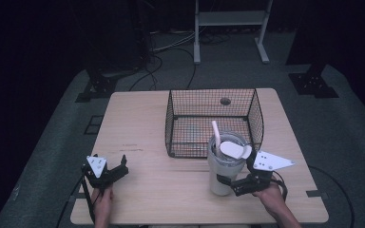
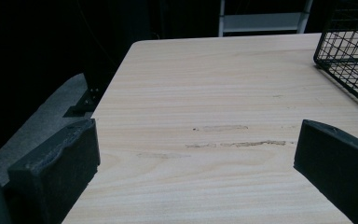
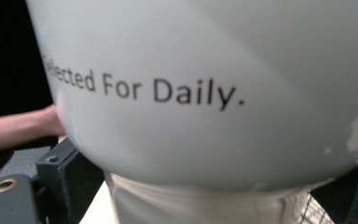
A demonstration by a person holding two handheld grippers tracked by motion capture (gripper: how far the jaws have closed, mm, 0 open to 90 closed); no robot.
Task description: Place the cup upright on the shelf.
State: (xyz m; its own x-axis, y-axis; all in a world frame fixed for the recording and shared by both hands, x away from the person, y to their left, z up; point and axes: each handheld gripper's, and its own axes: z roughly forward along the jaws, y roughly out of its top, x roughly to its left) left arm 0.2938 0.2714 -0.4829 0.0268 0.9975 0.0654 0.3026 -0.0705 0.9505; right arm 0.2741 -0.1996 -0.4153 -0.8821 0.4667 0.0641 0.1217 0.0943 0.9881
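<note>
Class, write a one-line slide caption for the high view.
Right gripper clamps a white tumbler beside a wire basket; left gripper rests open.

White tumbler (image 1: 222,171) with black lettering — black wire basket (image 1: 214,121)

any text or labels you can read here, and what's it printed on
"...lected For Daily." in dark letters on the side of the white tumbler, seen in the right gripper view; the first word is cut off at its left edge.
The high view shows the same white tumbler, but no lettering on it is legible there.
</note>
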